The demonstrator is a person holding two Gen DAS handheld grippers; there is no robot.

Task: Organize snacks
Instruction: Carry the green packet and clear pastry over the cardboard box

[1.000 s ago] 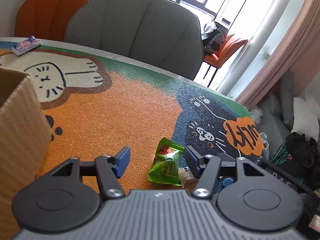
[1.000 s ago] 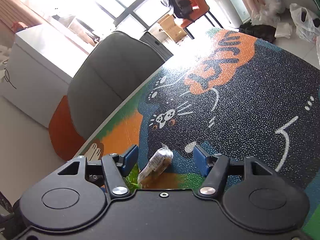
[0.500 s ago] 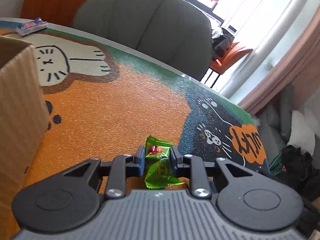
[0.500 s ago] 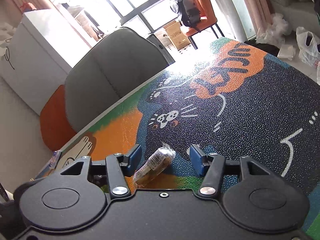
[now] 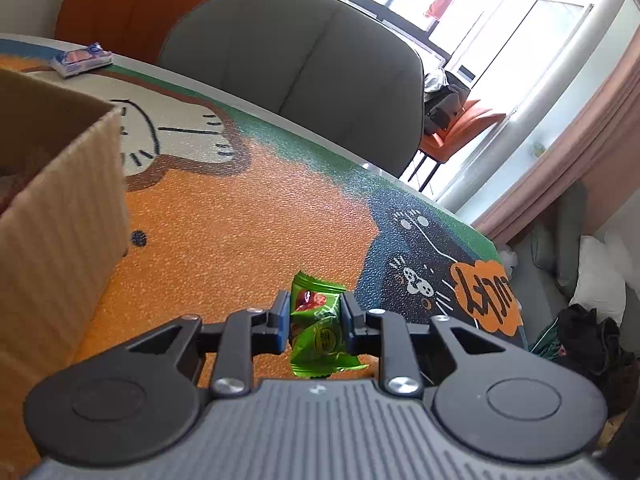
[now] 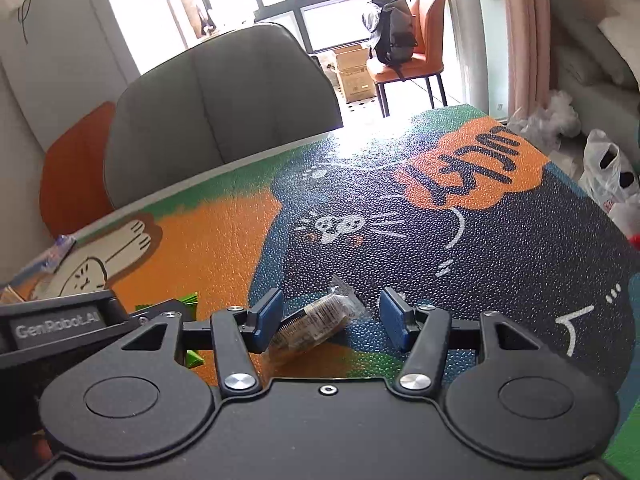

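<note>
My left gripper (image 5: 314, 322) is shut on a green snack packet (image 5: 318, 330) and holds it over the orange part of the table mat. A cardboard box (image 5: 60, 216) stands at the left, close to that gripper. My right gripper (image 6: 330, 320) is open, its blue pads on either side of a clear-wrapped brown snack (image 6: 316, 320) that lies on the mat. The left gripper's body (image 6: 60, 324) shows at the left of the right wrist view, with a bit of the green packet (image 6: 188, 300) behind it.
A small blue and pink packet (image 5: 80, 59) lies at the table's far left edge. A grey chair (image 5: 296, 68) and an orange chair (image 5: 132, 4) stand behind the table. The table's right edge (image 6: 592, 196) drops off to a cluttered floor.
My left gripper closed on the green packet and has lifted it a little. My right gripper stayed open and swung around the clear-wrapped snack, which still lies on the mat.
</note>
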